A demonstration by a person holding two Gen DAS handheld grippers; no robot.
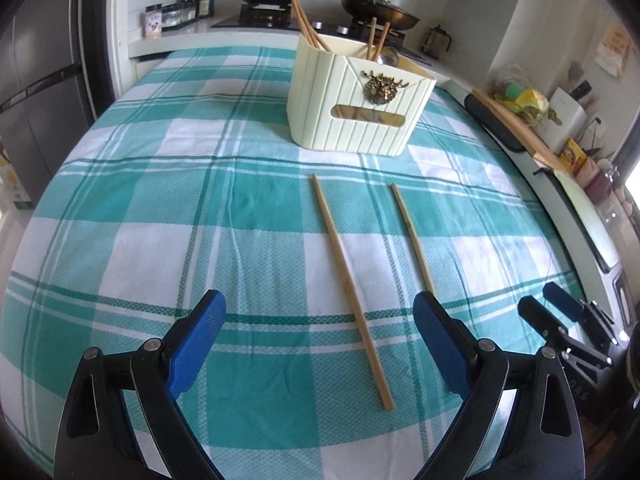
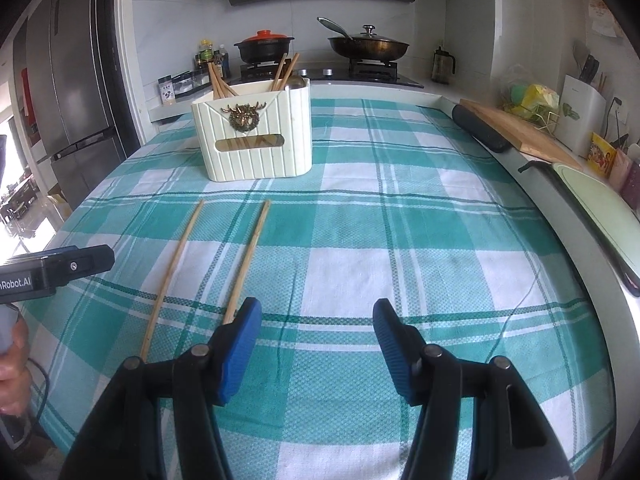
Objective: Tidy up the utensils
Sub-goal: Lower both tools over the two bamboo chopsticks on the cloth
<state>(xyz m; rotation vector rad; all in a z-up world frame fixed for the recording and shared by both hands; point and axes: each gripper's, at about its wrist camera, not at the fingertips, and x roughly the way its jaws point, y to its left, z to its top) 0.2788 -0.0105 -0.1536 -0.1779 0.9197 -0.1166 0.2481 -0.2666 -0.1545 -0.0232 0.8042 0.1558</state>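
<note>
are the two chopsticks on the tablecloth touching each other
Apart. The left wrist view shows the left chopstick and the right chopstick lying side by side with a strip of tablecloth between them along their whole length.

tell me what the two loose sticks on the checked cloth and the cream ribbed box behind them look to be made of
Two loose chopsticks: probably bamboo or light wood, matte tan with faint lengthwise grain, unlacquered by the look.
Cream ribbed box: likely moulded plastic, smooth with a soft sheen, even vertical ribs and rounded corners.
Its stag-head emblem: looks like antiqued brass-tone metal, though it could be coated plastic.
</note>
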